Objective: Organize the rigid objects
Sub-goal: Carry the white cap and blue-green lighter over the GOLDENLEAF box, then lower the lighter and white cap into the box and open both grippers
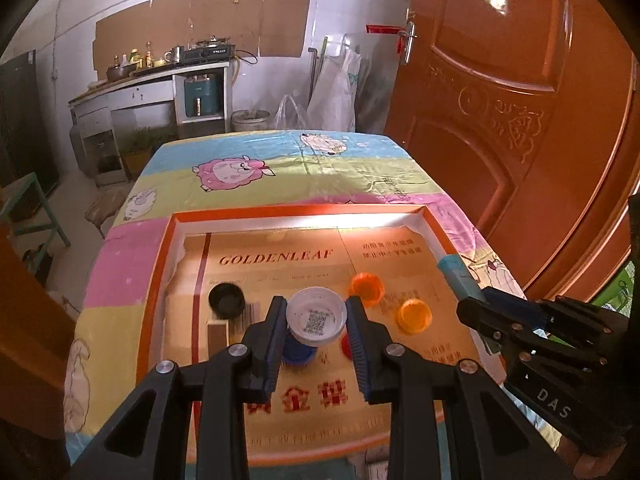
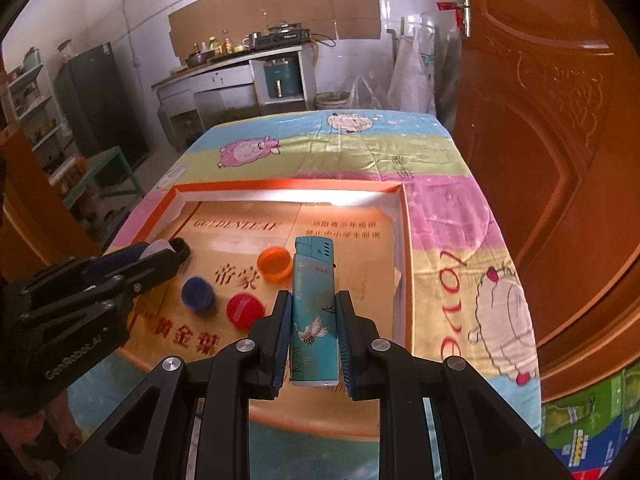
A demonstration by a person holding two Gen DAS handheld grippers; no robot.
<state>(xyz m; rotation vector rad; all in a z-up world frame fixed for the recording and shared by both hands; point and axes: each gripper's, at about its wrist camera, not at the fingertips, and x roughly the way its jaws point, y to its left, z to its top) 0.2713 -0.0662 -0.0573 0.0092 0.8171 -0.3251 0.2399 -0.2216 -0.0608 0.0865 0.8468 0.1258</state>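
Note:
My left gripper (image 1: 316, 322) is shut on a white bottle cap (image 1: 316, 318), open side towards the camera, held above a blue cap (image 1: 298, 352) in the orange-rimmed box lid (image 1: 160, 272). My right gripper (image 2: 313, 312) is shut on a teal lighter (image 2: 314, 308), held over the lid's right part. In the lid lie two orange caps (image 1: 367, 282) (image 1: 414, 315), a red cap (image 2: 245, 310), a black cap (image 1: 227, 300) and a small brown block (image 1: 218, 334). The right wrist view also shows the blue cap (image 2: 197, 293), one orange cap (image 2: 274, 263) and the left gripper (image 2: 160, 256).
The lid rests on a table with a pastel sheep-print cloth (image 1: 240, 168). A brown door (image 1: 520, 120) stands close on the right. A kitchen counter (image 1: 152, 80) with a stove, bags (image 1: 336, 92) and a green stool (image 1: 32, 208) are beyond the table.

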